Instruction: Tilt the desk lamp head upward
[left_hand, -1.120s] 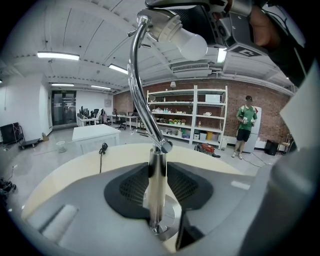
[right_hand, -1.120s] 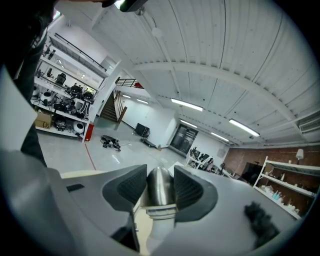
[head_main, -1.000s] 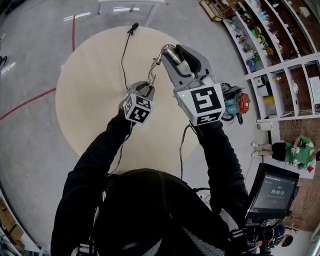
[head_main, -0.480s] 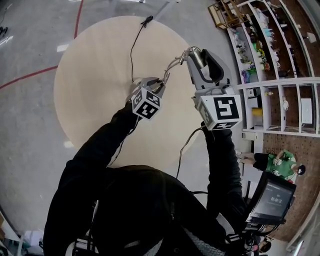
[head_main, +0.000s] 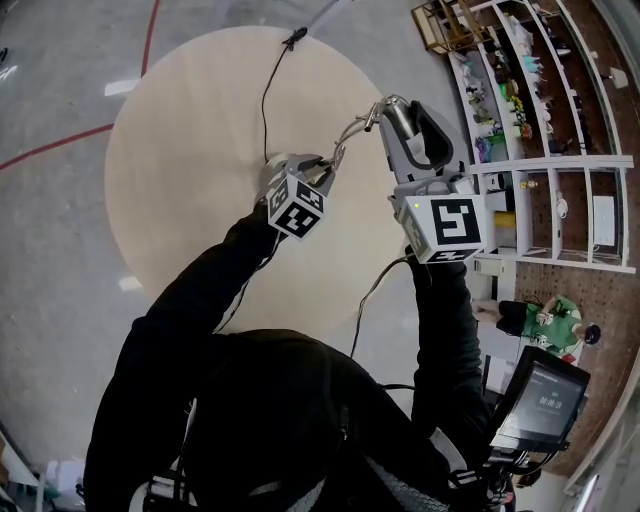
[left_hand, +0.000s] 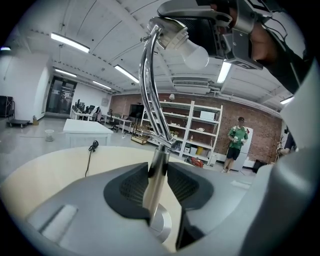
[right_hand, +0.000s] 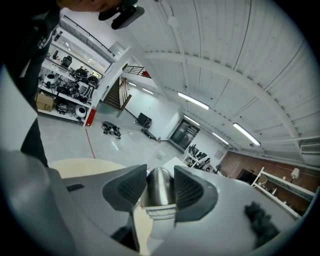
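Head view showed a big round table (head_main: 180, 150) with a pale top that filled the upper left of the frame. Open shelves (head_main: 530, 130) full of small things ran down the right side. The person's black sleeves (head_main: 210, 300) reached from the bottom of the frame up to the middle. A dark screen (head_main: 540, 400) stood in the lower right corner.

The desk lamp (head_main: 345, 132) stood on the table near the centre of the frame, and its bent chrome arm rose toward the upper right. The right gripper (head_main: 395, 108) was at the top end of this arm, and the left gripper (head_main: 318, 165) was lower and to the left, at the foot of the lamp.

In the right gripper view, the right gripper (right_hand: 160, 192) was clenched on the lamp head (right_hand: 159, 182). Both dark pads pressed on the sides of its rounded metal shell.

In the left gripper view, the left gripper (left_hand: 159, 180) was clenched on the thin upright post (left_hand: 154, 192) just above the round base (left_hand: 162, 225). The bare white bulb (left_hand: 195, 55) showed at the top of the frame under the lamp head (left_hand: 192, 10).

A thin black cable (head_main: 264, 100) ran from the lamp across the table to the top edge of the head view.
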